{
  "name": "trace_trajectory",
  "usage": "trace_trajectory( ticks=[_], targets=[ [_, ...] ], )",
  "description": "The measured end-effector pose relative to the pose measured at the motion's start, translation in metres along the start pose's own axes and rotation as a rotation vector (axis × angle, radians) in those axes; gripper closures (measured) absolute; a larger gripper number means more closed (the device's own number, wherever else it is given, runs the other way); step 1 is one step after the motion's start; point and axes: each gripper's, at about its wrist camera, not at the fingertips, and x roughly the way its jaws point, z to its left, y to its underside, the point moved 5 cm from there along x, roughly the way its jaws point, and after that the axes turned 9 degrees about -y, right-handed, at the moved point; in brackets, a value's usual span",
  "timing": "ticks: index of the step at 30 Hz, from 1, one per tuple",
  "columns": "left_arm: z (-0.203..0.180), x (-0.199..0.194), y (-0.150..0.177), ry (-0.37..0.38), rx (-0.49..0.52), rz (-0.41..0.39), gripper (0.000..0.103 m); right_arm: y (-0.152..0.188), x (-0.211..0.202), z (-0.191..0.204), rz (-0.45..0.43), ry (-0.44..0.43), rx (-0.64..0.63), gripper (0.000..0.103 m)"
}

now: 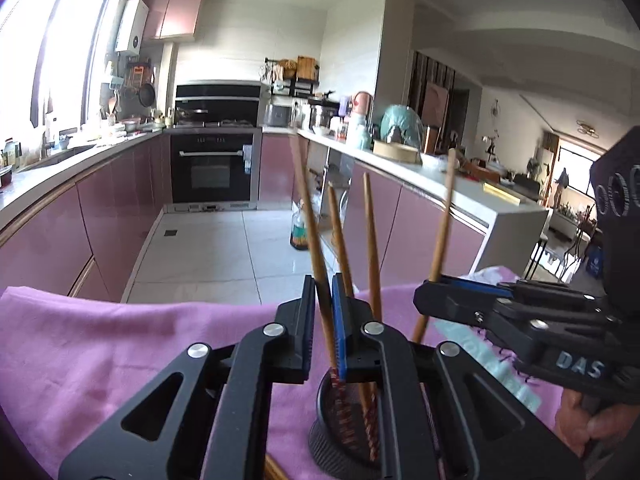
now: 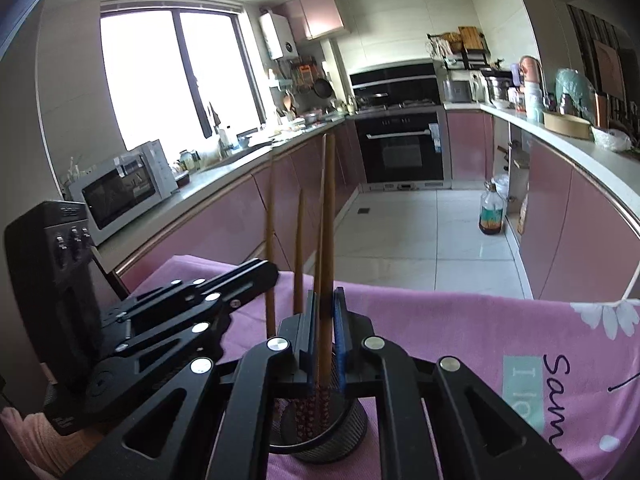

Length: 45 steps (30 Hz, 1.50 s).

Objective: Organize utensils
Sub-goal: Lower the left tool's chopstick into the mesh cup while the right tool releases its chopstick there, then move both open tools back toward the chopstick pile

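Note:
A black mesh cup (image 1: 336,440) (image 2: 352,420) stands on a pink cloth (image 1: 120,340) (image 2: 440,320). Several brown chopsticks rise from it with their patterned ends down. My left gripper (image 1: 323,286) (image 2: 269,276) is shut on one chopstick (image 1: 306,200) (image 2: 269,240), whose lower end reaches into the cup. My right gripper (image 2: 325,296) (image 1: 434,286) comes in from the right and is shut on another chopstick (image 2: 329,208) (image 1: 444,216) above the cup. Two more chopsticks (image 1: 372,240) (image 2: 298,248) lean in the cup between them, untouched.
A person's hand (image 1: 580,420) holds the right gripper's handle. What looks like a stick end (image 1: 274,470) lies on the cloth under my left gripper. Beyond the cloth's far edge are a tiled floor, a bottle (image 1: 299,232) (image 2: 491,216), pink cabinets and a microwave (image 2: 124,188).

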Motion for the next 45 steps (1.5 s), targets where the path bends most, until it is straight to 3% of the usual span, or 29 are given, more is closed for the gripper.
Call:
trace_trajectory(
  ticks=[6, 18, 27, 35, 45],
  targets=[
    [0.020, -0.008, 0.004, 0.017, -0.001, 0.042, 0.084, 0.003, 0.000, 0.001, -0.003, 0.012, 0.014, 0.083],
    [0.028, -0.045, 0.009, 0.043, 0.041, 0.077, 0.065, 0.013, -0.022, 0.016, -0.031, 0.015, -0.017, 0.074],
    [0.036, -0.082, 0.026, -0.007, 0.065, 0.077, 0.048, 0.031, -0.042, 0.035, -0.051, -0.011, -0.018, 0.061],
    [0.037, -0.112, 0.039, -0.046, 0.081, 0.067, 0.034, 0.050, -0.051, 0.051, -0.038, -0.015, -0.038, 0.057],
    [0.059, -0.132, 0.059, -0.077, 0.069, 0.117, 0.033, 0.086, -0.037, 0.068, 0.074, -0.049, -0.045, 0.056]
  ],
)
